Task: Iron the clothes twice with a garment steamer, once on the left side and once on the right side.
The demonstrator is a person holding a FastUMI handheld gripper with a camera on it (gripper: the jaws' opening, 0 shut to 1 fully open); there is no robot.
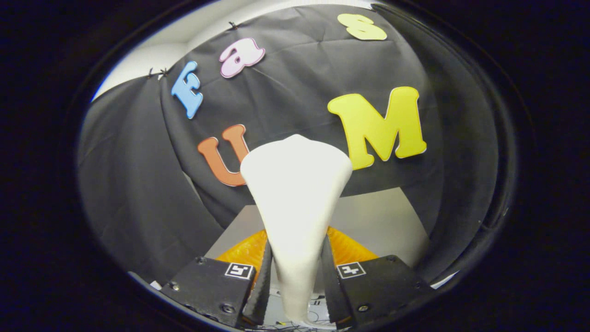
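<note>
Presently, findings are reading as follows, left to right.
Left finger (263, 276): pressing against the steamer's narrow neck from the nine o'clock side.
Garment steamer (295, 203): white, flaring toward twelve o'clock, standing between the fingers.
Right finger (328, 272): pressing from three o'clock.
Gripper (295, 281): clenching the steamer; both fingers are bearing on it.
Clothes (343, 249): an orange fabric is lying just beyond the fingers, on a grey surface (382, 221).
Progress: steamer is in hand; whether either pass is done cannot be told, and both are being judged outstanding.
</note>
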